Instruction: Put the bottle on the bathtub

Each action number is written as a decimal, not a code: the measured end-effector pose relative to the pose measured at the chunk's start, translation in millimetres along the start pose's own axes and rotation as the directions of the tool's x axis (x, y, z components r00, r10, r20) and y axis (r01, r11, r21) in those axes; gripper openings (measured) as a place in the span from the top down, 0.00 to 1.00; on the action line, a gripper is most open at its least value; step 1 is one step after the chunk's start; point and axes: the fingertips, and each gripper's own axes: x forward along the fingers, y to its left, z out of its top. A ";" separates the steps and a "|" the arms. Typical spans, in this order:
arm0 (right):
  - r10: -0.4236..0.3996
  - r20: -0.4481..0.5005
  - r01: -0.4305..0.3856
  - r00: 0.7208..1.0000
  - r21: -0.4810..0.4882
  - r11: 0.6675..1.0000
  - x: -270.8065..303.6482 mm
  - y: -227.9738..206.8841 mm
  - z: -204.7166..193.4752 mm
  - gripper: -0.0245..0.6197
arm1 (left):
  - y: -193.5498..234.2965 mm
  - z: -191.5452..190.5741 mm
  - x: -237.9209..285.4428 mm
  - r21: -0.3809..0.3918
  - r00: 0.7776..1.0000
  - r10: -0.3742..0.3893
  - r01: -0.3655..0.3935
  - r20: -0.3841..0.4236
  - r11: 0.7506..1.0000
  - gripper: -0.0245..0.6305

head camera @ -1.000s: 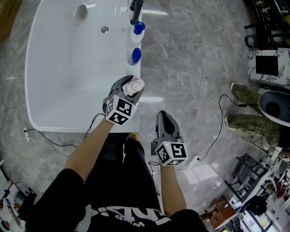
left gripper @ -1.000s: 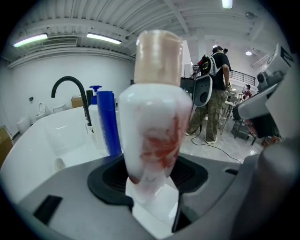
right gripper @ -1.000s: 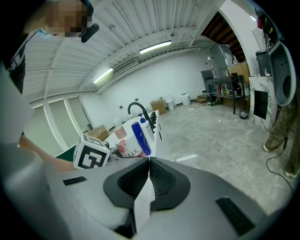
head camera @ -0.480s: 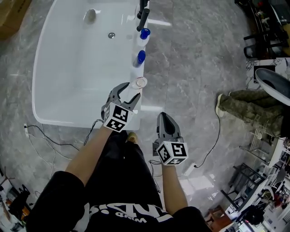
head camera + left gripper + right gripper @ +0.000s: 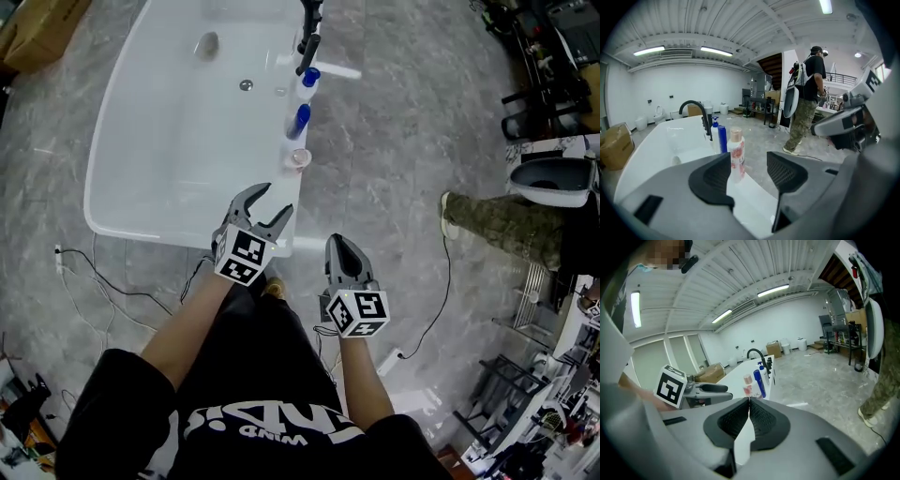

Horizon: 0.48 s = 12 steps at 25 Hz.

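Observation:
A white bottle with a pink cap [image 5: 299,159] [image 5: 736,154] [image 5: 748,385] stands upright on the right rim of the white bathtub [image 5: 187,122]. My left gripper [image 5: 262,204] is open and empty, a short way back from the bottle and apart from it. In the left gripper view the bottle shows beyond the gap between the jaws. My right gripper [image 5: 341,251] is shut with nothing in it, held over the grey floor to the right of the tub's near corner.
Two blue-topped bottles [image 5: 300,117] [image 5: 308,80] stand further along the rim, beside a black tap [image 5: 309,37]. A cable [image 5: 103,291] trails on the floor by the tub. A person in camouflage trousers [image 5: 497,225] stands at the right, with racks behind.
My left gripper has let go of the bottle, opened and drawn back from it. The bottle now stands alone on the rim. The right gripper has stayed shut.

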 end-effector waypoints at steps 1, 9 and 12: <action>0.011 0.003 -0.011 1.000 -0.007 1.000 -3.9 4.5 1.5 0.92 | -2.1 2.6 -8.6 -0.001 1.000 0.003 -0.003 0.004 1.000 0.59; 0.071 0.033 -0.070 0.997 -0.037 0.997 -35.8 39.0 12.7 0.92 | -15.3 30.8 -80.2 -0.092 0.998 0.003 0.002 0.062 0.996 0.59; 0.086 0.051 -0.083 0.995 -0.054 0.995 -48.8 47.5 21.4 0.92 | -21.5 40.7 -101.1 -0.123 0.996 0.005 0.005 0.084 0.992 0.59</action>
